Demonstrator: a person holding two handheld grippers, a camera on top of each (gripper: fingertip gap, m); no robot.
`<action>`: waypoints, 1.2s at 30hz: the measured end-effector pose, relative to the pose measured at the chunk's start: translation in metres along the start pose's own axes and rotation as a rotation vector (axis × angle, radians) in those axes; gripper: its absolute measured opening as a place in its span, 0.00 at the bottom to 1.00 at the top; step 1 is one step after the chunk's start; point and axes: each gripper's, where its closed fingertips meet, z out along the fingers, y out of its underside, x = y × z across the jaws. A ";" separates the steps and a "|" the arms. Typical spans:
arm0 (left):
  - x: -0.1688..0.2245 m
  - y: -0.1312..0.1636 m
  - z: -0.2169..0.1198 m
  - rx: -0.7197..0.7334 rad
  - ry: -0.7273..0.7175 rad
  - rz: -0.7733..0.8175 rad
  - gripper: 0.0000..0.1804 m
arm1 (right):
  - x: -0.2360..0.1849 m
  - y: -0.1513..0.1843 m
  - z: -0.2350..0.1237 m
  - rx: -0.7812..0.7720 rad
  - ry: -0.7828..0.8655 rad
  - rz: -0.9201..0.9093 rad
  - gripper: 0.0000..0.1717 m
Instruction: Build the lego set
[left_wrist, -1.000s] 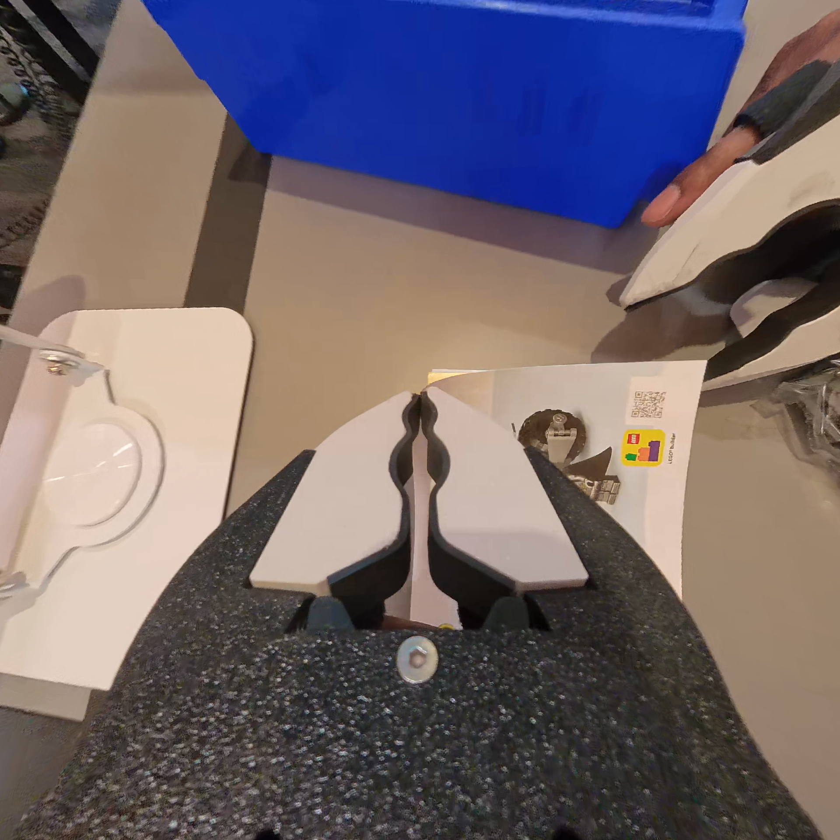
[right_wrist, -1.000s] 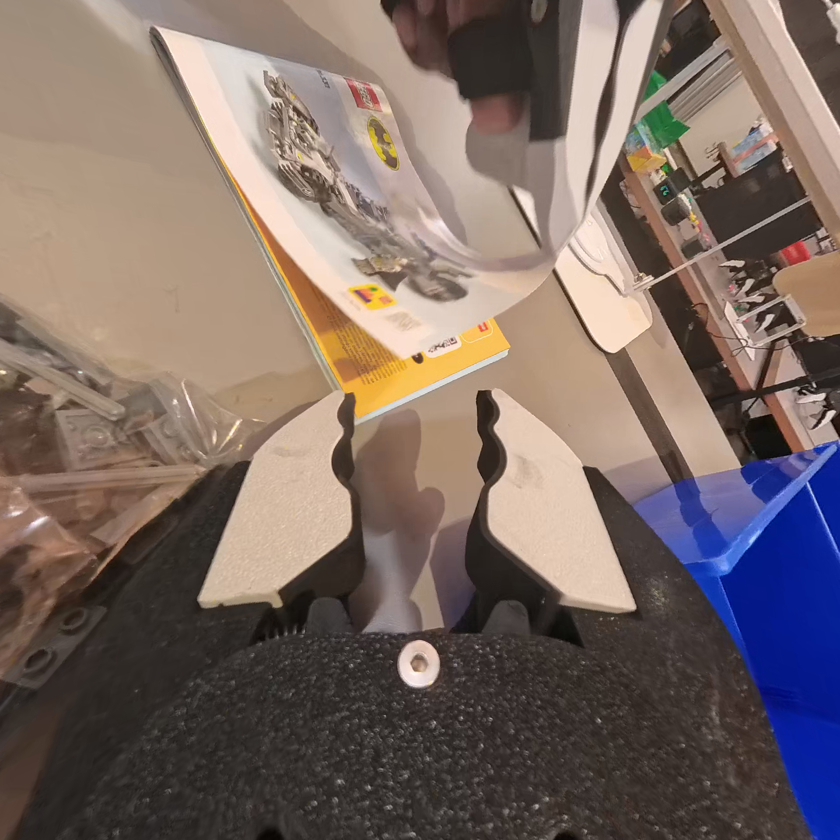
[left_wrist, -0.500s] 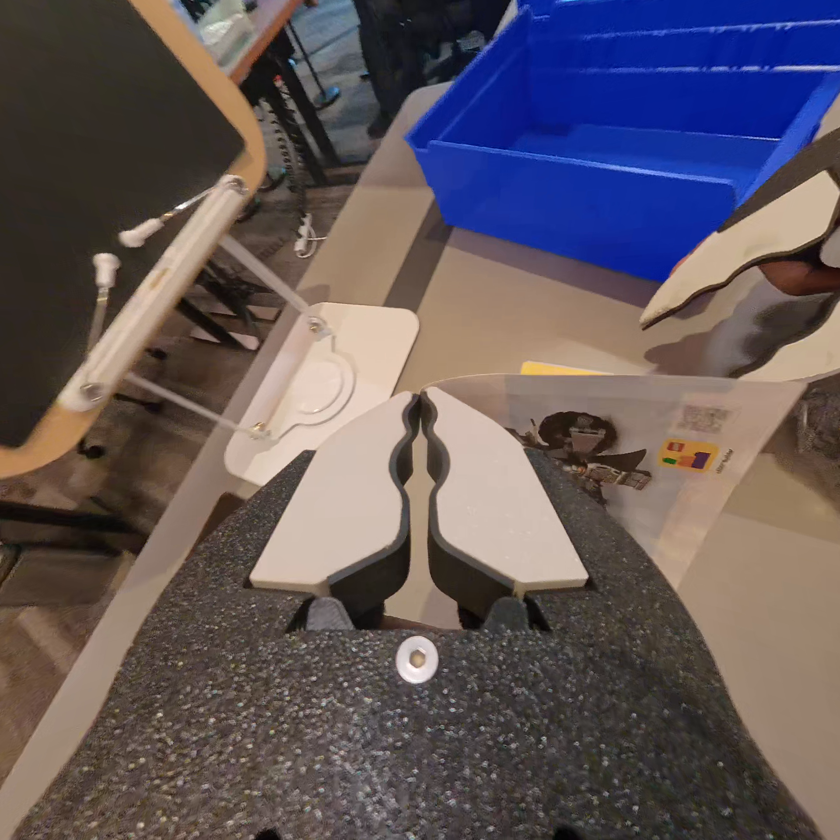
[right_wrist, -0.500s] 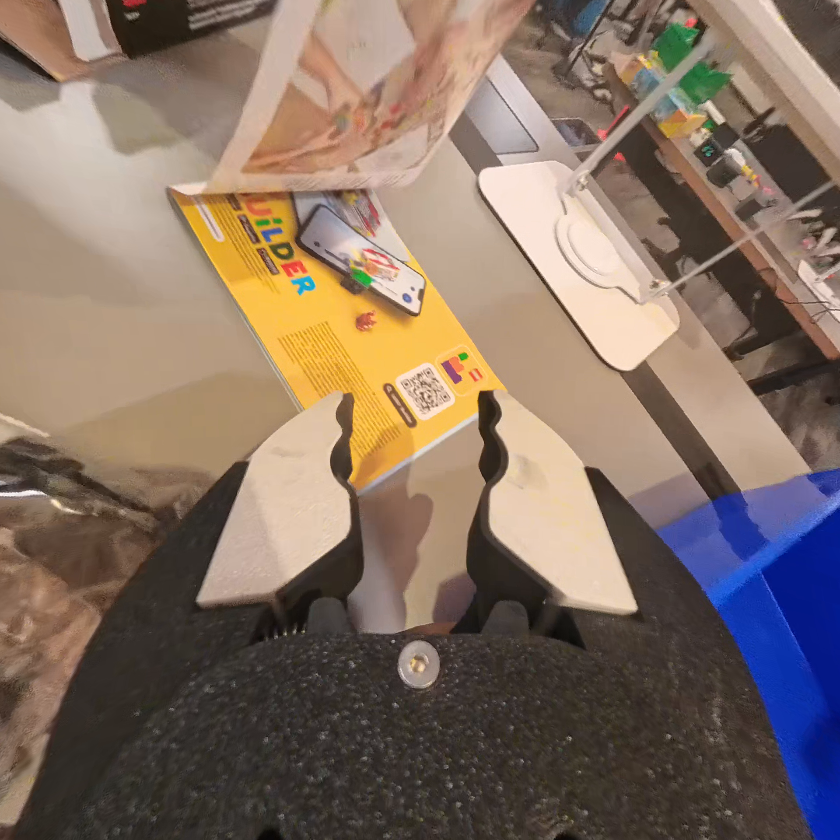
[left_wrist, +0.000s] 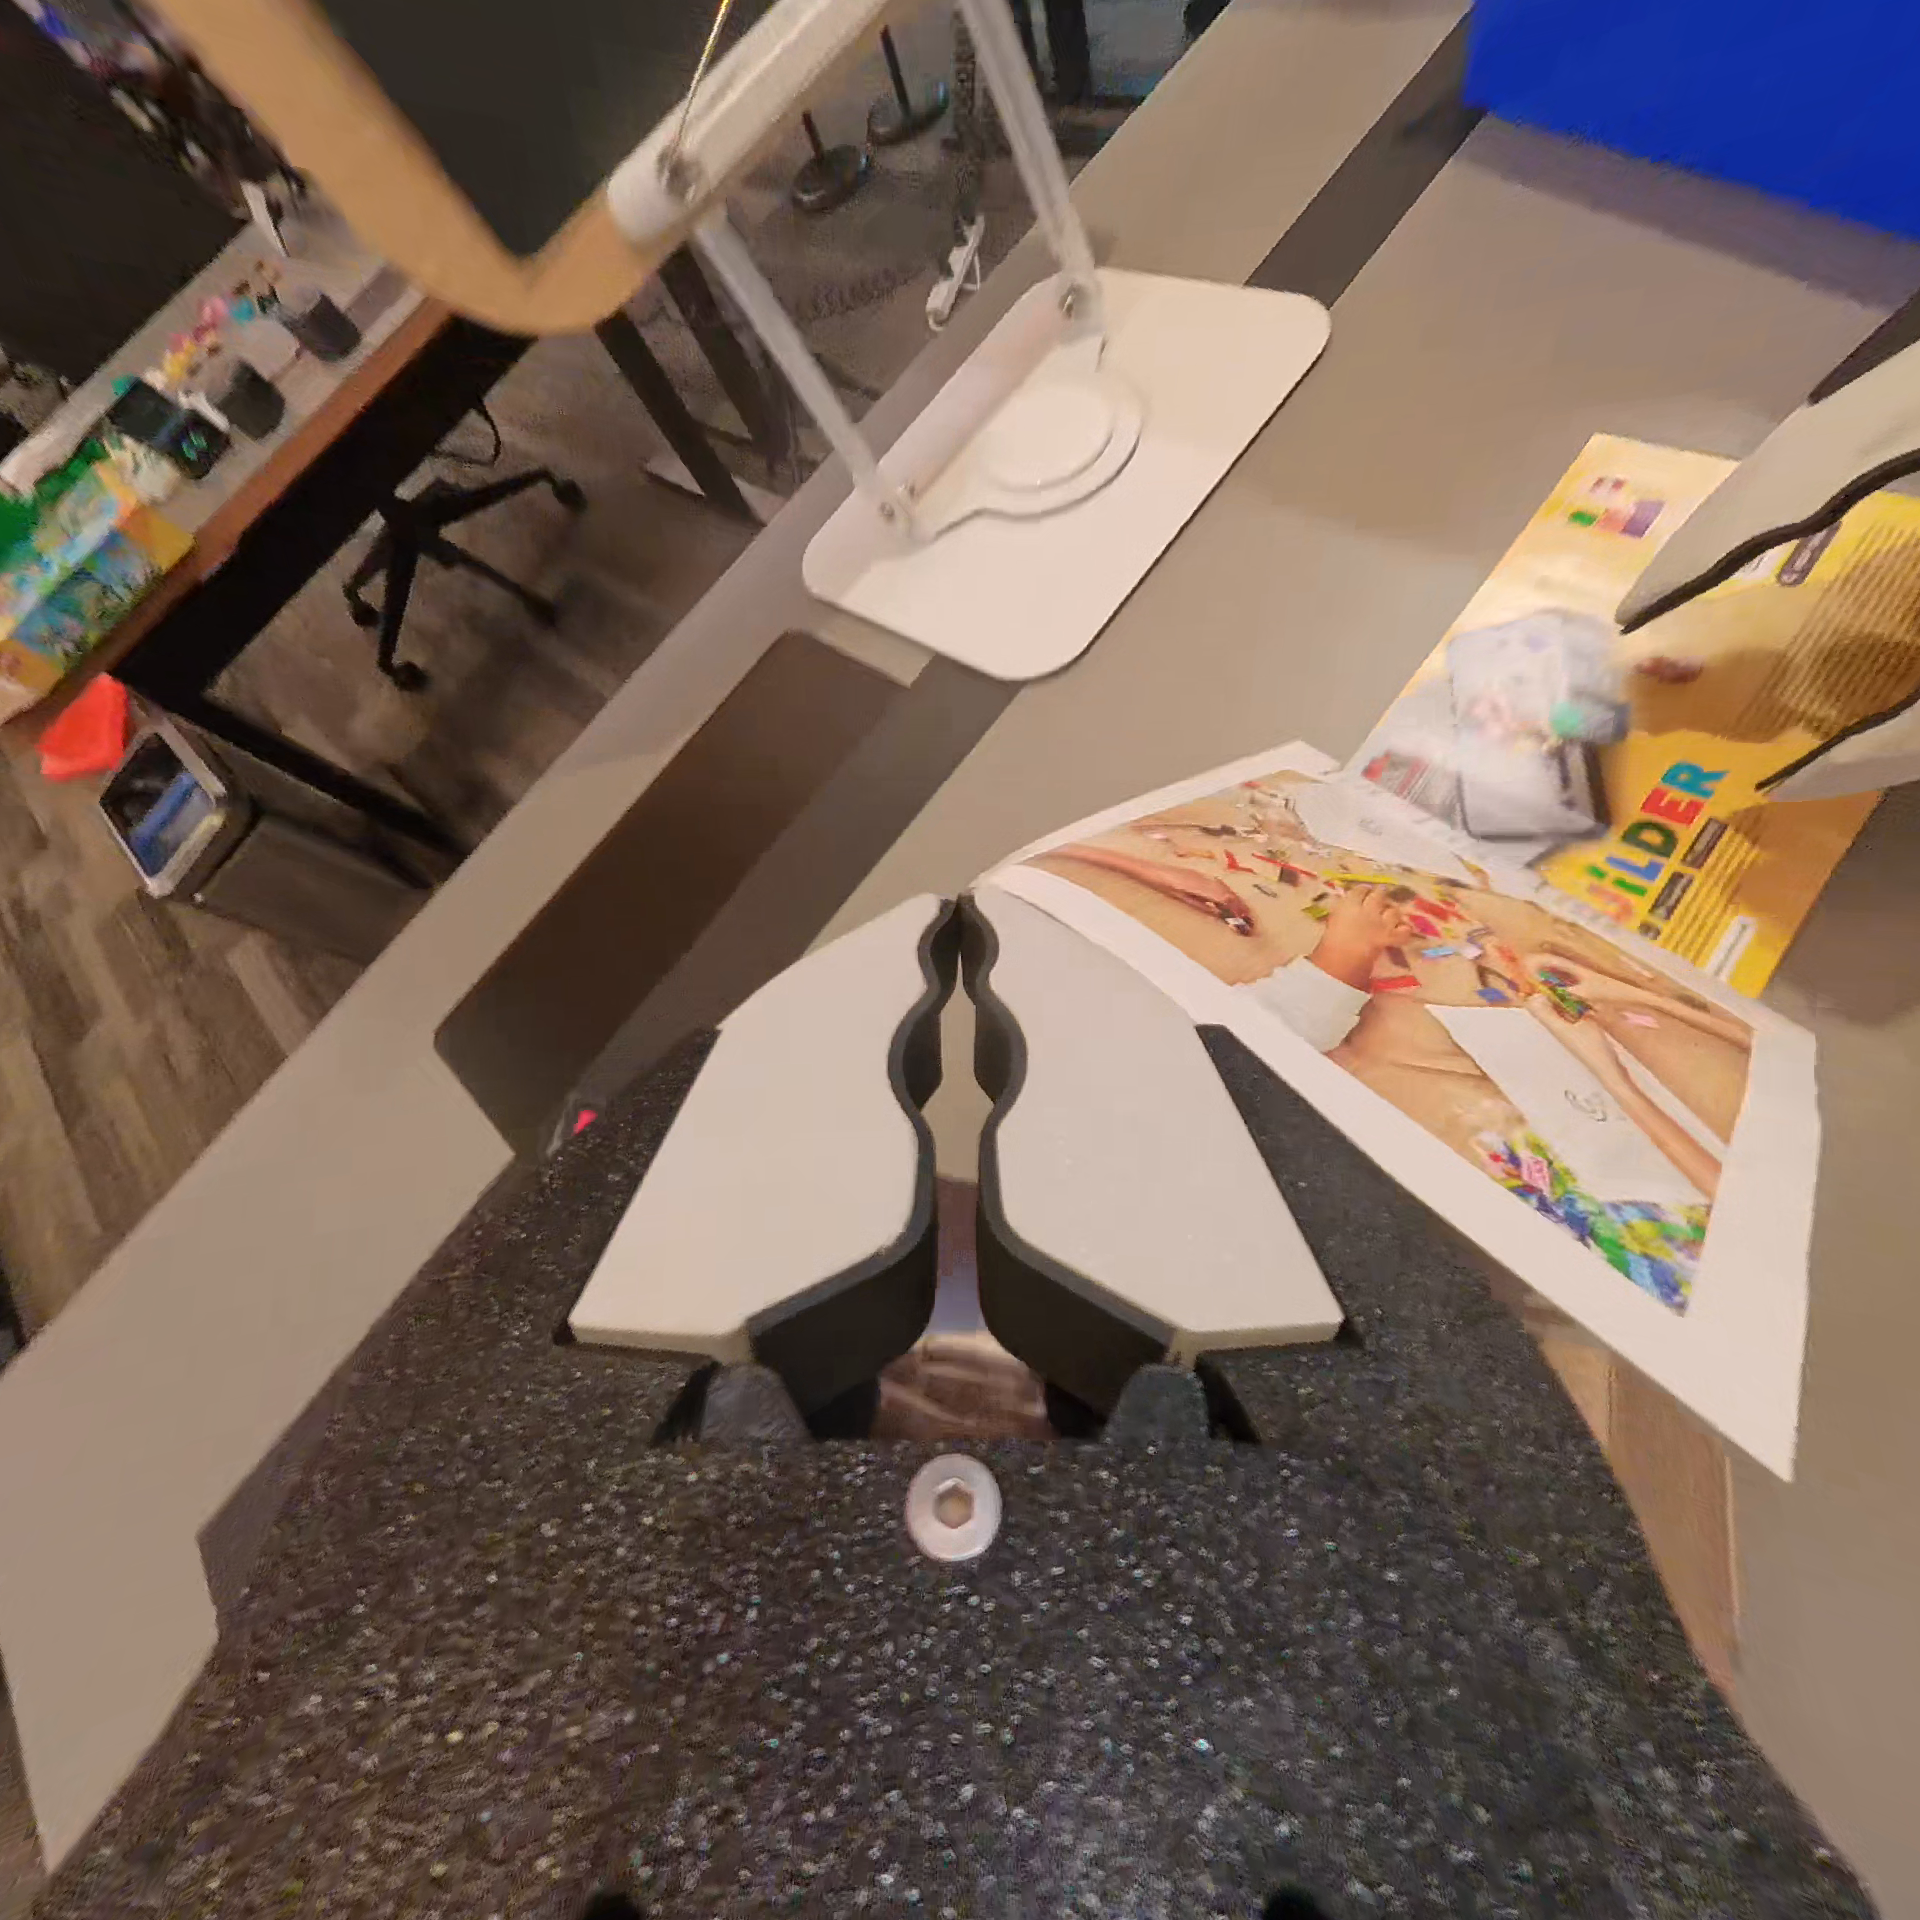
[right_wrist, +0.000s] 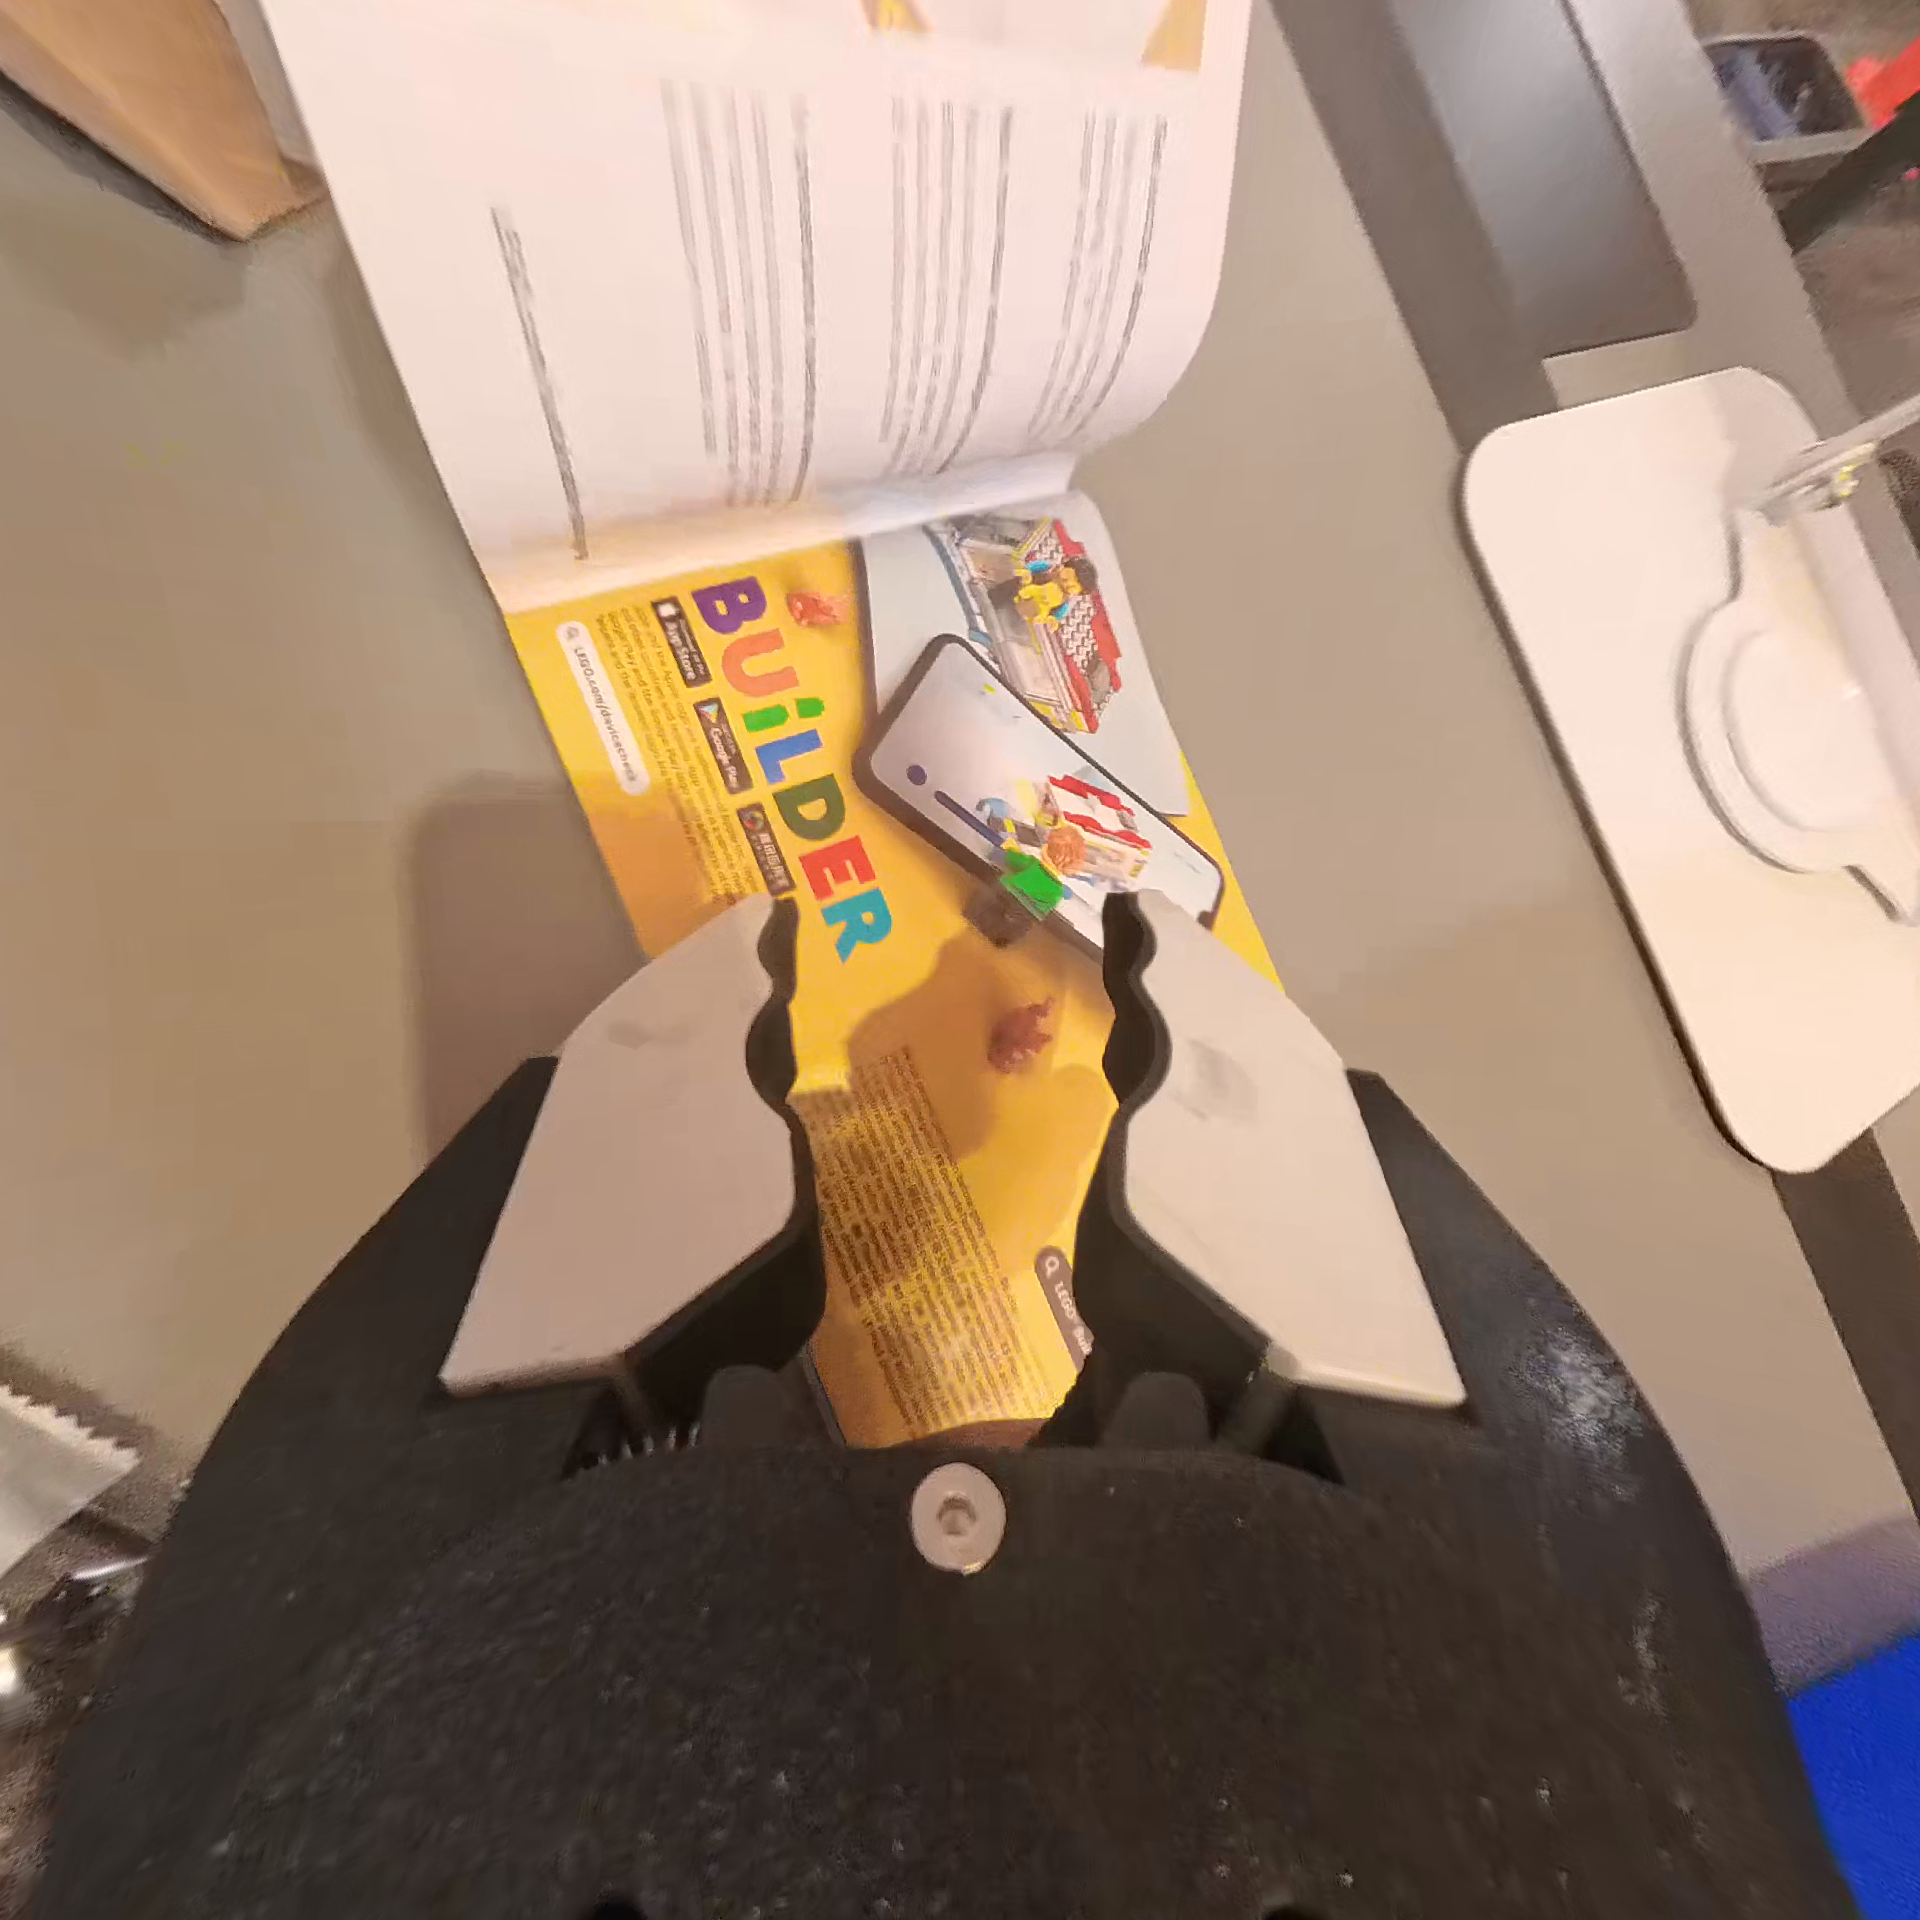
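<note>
- Yellow page (right_wrist: 935, 987), flat under the right gripper (right_wrist: 945, 914): large multicoloured capital lettering (right_wrist: 800, 769) runs just ahead of its left fingertip. It is legible but not transcribed.
- Black badges (right_wrist: 722, 743) beside that lettering carry small white print.
- A dense block of small black print (right_wrist: 914, 1174) lies between the spread fingers.
- Lifted page (right_wrist: 831, 291), beyond the fingertips: columns of fine print, blurred and unreadable.
- To the right of the closed left gripper (left_wrist: 958, 914), the same lettering appears partly covered.
</note>
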 end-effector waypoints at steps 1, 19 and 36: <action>-0.003 0.008 -0.003 -0.011 0.006 -0.018 0.00 | 0.000 0.002 0.003 -0.018 0.003 -0.014 0.34; 0.039 -0.015 -0.002 0.031 0.161 0.044 0.08 | 0.009 0.013 0.003 -0.050 0.038 -0.010 0.34; 0.164 -0.064 0.070 -0.056 0.381 0.247 0.16 | 0.075 0.065 -0.018 -0.156 0.283 0.201 0.33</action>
